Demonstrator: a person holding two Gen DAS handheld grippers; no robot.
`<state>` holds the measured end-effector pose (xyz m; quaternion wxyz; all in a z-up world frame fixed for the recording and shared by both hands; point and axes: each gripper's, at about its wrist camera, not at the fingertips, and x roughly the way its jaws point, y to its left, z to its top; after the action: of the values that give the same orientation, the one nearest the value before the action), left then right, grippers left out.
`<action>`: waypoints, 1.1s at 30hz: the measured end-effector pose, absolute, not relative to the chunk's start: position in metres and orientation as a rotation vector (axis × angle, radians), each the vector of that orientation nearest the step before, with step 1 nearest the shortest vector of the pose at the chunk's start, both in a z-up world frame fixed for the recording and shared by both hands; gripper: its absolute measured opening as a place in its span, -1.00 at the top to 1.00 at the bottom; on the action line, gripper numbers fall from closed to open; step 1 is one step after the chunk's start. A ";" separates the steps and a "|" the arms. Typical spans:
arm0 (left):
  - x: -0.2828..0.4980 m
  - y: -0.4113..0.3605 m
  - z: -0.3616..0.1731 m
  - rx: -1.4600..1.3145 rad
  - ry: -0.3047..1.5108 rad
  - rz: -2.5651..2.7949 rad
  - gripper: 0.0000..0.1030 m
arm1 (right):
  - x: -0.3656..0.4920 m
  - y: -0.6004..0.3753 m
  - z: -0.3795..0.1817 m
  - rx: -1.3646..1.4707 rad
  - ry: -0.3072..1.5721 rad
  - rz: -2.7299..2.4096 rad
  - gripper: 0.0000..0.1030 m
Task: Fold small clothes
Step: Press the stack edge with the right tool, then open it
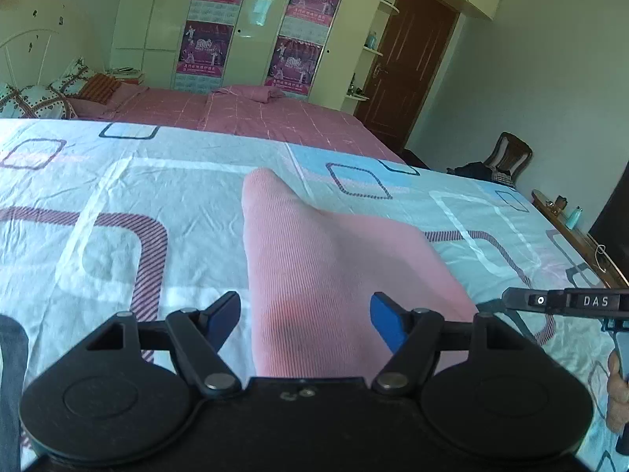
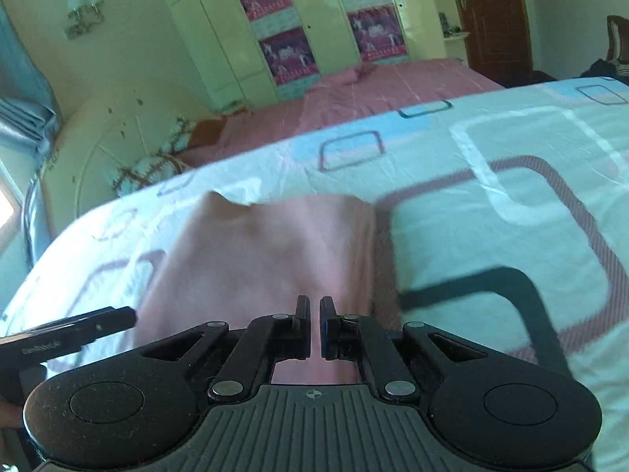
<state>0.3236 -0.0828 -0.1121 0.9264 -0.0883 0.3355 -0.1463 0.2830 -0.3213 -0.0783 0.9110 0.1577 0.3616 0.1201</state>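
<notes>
Pink ribbed knit garment (image 1: 314, 259) lies on the bed, on a pale blue-and-white sheet printed w/ rounded squares (image 1: 118, 204). In the left wrist view its far end stands up in a rounded fold; the near part runs toward the camera and under the tool body.

Left gripper (image 1: 304, 320): black frame, blue pads, fingers spread wide apart. Pink cloth lies between them, but neither pad presses on it; a gap shows on both sides. Nothing held.

Right gripper (image 2: 314, 326): black fingers pressed together, only a thin slit between the tips. Pink cloth sits directly beneath and in front of the tips. Whether cloth is pinched cannot be told; the frame is blurred. In this view the garment's far edge has a small notch, and its right edge is rolled up.

Each tool shows in the other's view: right one at the right edge of the left wrist view, w/ part of a hand (image 1: 617, 389) on its grip; left one at lower left of the right wrist view.

Background: pink checked bedspread (image 1: 255, 118), cream wardrobe w/ purple posters (image 1: 251, 19), brown wooden door (image 1: 412, 63), dark wooden chair (image 1: 511, 153).
</notes>
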 end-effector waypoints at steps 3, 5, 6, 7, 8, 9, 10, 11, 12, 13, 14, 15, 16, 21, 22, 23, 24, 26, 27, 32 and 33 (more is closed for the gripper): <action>0.344 -0.091 -0.118 -0.182 0.686 -0.283 -0.18 | 0.307 -0.297 -0.088 0.324 0.765 0.265 0.92; 0.354 -0.098 -0.129 -0.163 0.716 -0.279 0.05 | 0.318 -0.286 -0.098 0.316 0.785 0.264 0.92; 0.357 -0.102 -0.137 -0.148 0.744 -0.274 0.07 | 0.322 -0.282 -0.103 0.296 0.794 0.256 0.92; 0.356 -0.104 -0.146 -0.140 0.761 -0.269 0.03 | 0.325 -0.279 -0.111 0.259 0.808 0.236 0.92; 0.355 -0.105 -0.152 -0.137 0.760 -0.260 0.02 | 0.327 -0.277 -0.120 0.208 0.823 0.213 0.92; 0.354 -0.105 -0.155 -0.145 0.759 -0.259 0.02 | 0.328 -0.278 -0.130 0.155 0.842 0.179 0.92; 0.354 -0.104 -0.158 -0.162 0.761 -0.261 0.01 | 0.329 -0.280 -0.138 0.119 0.855 0.160 0.93; 0.354 -0.102 -0.159 -0.174 0.764 -0.256 0.01 | 0.328 -0.285 -0.147 0.101 0.845 0.170 0.96; 0.355 -0.102 -0.159 -0.174 0.766 -0.253 0.02 | 0.327 -0.290 -0.152 0.097 0.831 0.181 0.98; 0.355 -0.103 -0.157 -0.166 0.770 -0.252 0.02 | 0.328 -0.290 -0.151 0.095 0.834 0.182 0.98; 0.356 -0.104 -0.154 -0.159 0.774 -0.253 0.03 | 0.331 -0.287 -0.149 0.078 0.845 0.179 0.98; 0.356 -0.103 -0.149 -0.156 0.771 -0.256 0.03 | 0.332 -0.285 -0.146 0.065 0.849 0.176 0.97; 0.357 -0.101 -0.142 -0.160 0.754 -0.261 0.04 | 0.333 -0.284 -0.140 0.079 0.840 0.179 0.97; 0.385 -0.100 -0.131 -0.155 0.722 -0.248 0.06 | 0.355 -0.285 -0.117 0.174 0.760 0.197 0.95; 0.393 -0.101 -0.132 -0.150 0.720 -0.241 0.06 | 0.364 -0.281 -0.115 0.163 0.756 0.188 0.95; 0.399 -0.102 -0.134 -0.145 0.722 -0.236 0.02 | 0.373 -0.278 -0.115 0.154 0.753 0.180 0.94; 0.406 -0.103 -0.137 -0.140 0.729 -0.234 0.02 | 0.382 -0.276 -0.117 0.150 0.752 0.172 0.93; 0.417 -0.106 -0.146 -0.139 0.749 -0.229 0.01 | 0.399 -0.274 -0.123 0.169 0.764 0.153 0.89; 0.421 -0.107 -0.150 -0.142 0.760 -0.224 0.01 | 0.406 -0.273 -0.127 0.180 0.765 0.144 0.82; 0.427 -0.112 -0.161 -0.156 0.774 -0.226 -0.01 | 0.423 -0.269 -0.151 0.032 0.744 0.072 0.66; 0.428 -0.113 -0.160 -0.151 0.776 -0.226 -0.01 | 0.424 -0.273 -0.155 0.036 0.738 0.063 0.58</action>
<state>0.4279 -0.1128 -0.1598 0.9167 -0.0735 0.3771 -0.1099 0.4237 -0.2726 -0.1547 0.9320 0.0176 0.3607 0.0307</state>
